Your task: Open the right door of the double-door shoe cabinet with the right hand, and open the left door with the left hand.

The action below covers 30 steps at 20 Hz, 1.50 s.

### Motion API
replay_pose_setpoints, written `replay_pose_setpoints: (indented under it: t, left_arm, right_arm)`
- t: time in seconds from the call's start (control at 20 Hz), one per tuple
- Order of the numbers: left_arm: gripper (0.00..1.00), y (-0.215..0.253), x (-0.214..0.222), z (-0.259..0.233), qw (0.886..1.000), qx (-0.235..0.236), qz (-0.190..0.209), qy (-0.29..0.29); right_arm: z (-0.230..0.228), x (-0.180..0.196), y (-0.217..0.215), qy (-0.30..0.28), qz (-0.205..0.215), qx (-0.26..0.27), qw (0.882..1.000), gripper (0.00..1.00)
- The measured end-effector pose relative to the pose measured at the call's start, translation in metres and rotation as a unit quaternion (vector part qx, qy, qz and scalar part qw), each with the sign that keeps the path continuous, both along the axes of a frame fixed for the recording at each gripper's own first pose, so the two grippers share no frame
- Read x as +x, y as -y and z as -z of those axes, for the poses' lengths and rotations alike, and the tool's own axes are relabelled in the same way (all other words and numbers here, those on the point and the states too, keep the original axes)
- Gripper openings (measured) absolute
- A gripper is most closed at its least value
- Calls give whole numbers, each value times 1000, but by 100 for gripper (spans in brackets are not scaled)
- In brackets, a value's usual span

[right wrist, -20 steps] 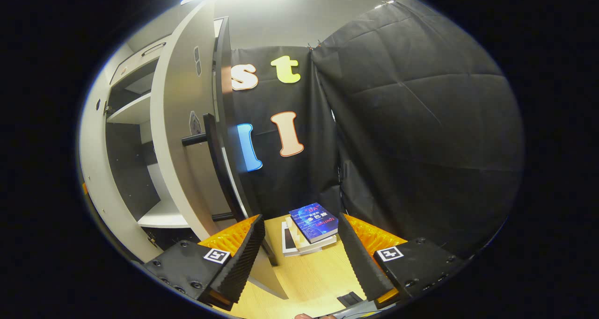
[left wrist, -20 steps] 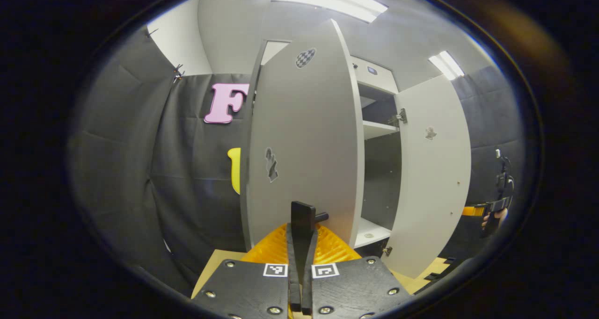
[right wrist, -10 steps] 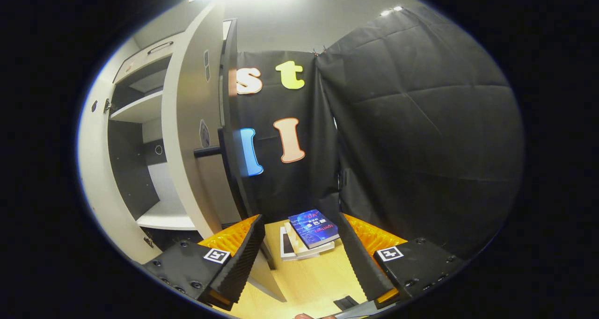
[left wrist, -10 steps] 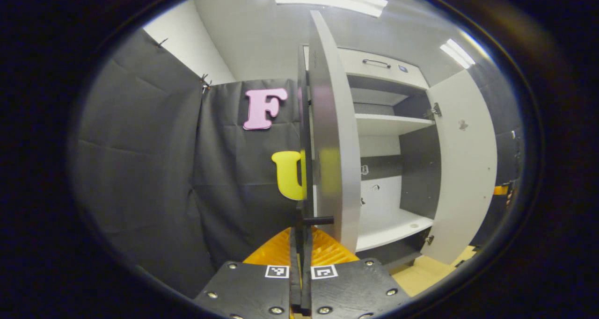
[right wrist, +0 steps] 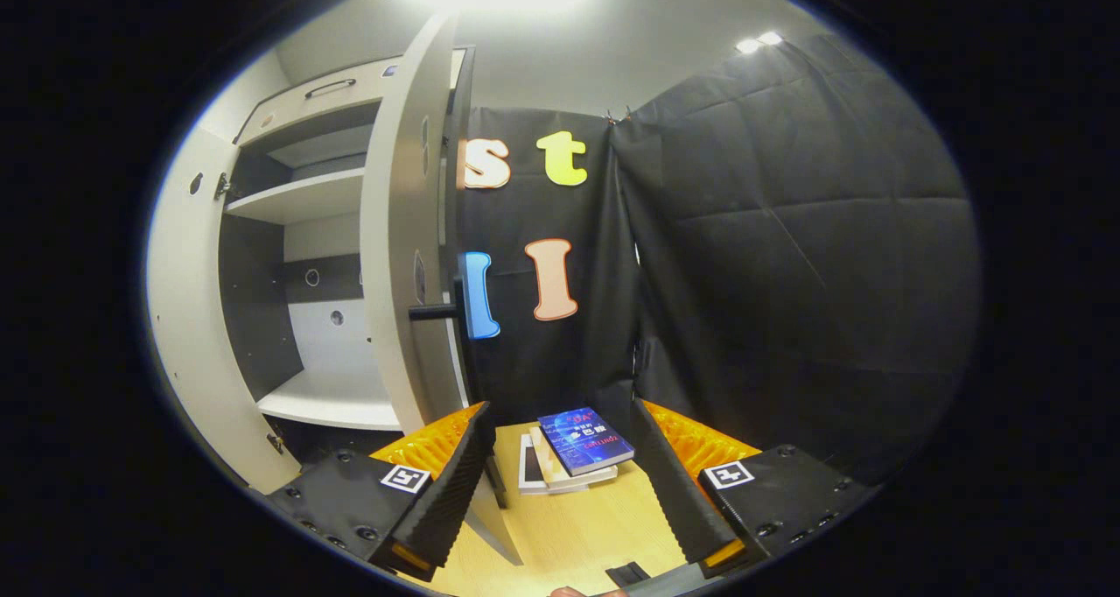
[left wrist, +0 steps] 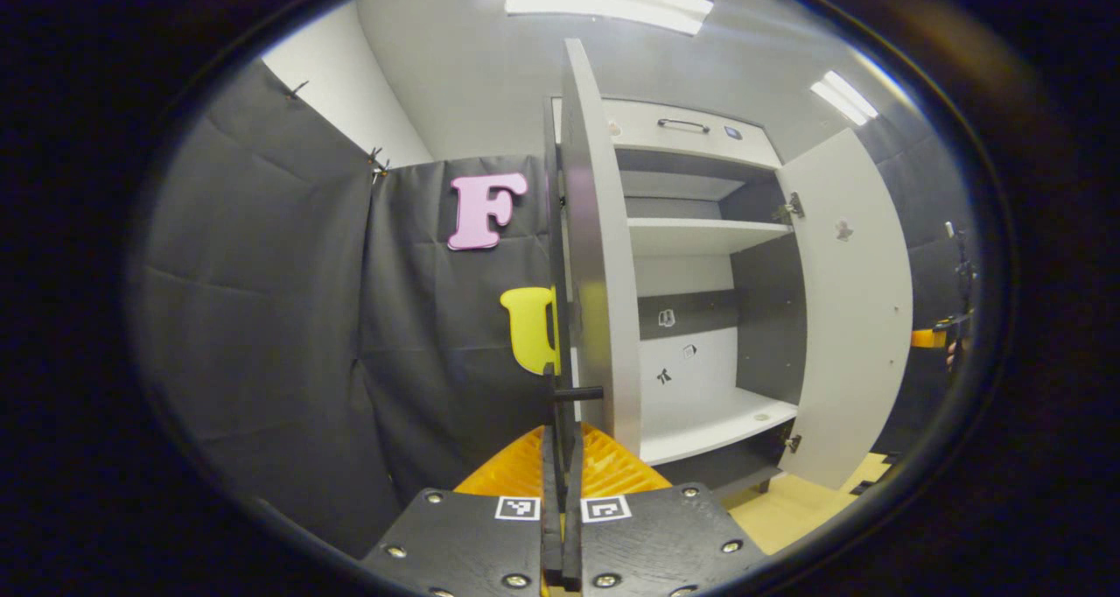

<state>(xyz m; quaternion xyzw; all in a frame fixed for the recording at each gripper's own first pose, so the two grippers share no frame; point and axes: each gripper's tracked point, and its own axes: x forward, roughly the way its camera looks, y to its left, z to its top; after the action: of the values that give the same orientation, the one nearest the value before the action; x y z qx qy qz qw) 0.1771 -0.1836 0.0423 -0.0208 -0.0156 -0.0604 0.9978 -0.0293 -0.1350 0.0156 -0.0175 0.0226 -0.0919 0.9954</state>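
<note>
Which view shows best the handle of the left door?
The left gripper view: the left door's handle stands close, between the left gripper fingers. In the right gripper view I cannot pick this handle out; the bar near that camera belongs to the right door.

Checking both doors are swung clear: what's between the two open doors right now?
In the left gripper view, between the left door and right door lies the open cabinet interior: two shelves, both bare, with a drawer above.

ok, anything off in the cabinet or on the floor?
Nothing damaged or spilled. Both pale grey cabinet doors stand open on bare shelves. Only oddity: a loose stack of books on the wooden floor.
</note>
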Motion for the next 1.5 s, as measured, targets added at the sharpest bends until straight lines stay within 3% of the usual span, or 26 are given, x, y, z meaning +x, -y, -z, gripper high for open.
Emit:
replay_pose_setpoints:
  t: [0.1,0.5,0.8,0.9,0.95,1.3,1.5]
  left_arm:
    - [2,-4,-2,-4,1000,-7,-13,6]
    - [7,-21,-25,-28,998,10,-53,33]
    - [39,-1,-41,-25,998,-10,-48,45]
    - [96,7,-47,-18,998,-23,-46,36]
    - [100,9,-47,-15,998,-26,-45,35]
    - [100,34,-51,-5,999,-29,-26,27]
    - [100,45,-52,0,999,-41,-16,24]
  right_arm:
    - [-5,-5,-5,7,-11,12,1000,92]
    - [-43,-38,-21,37,-44,21,998,92]
    - [-53,-51,-51,62,-79,24,995,97]
    - [-46,-53,-61,53,-92,24,994,97]
    - [-43,-52,-67,49,-99,23,994,97]
    - [-19,-49,-105,22,-142,26,989,98]
    - [-7,-49,-119,16,-147,21,989,98]
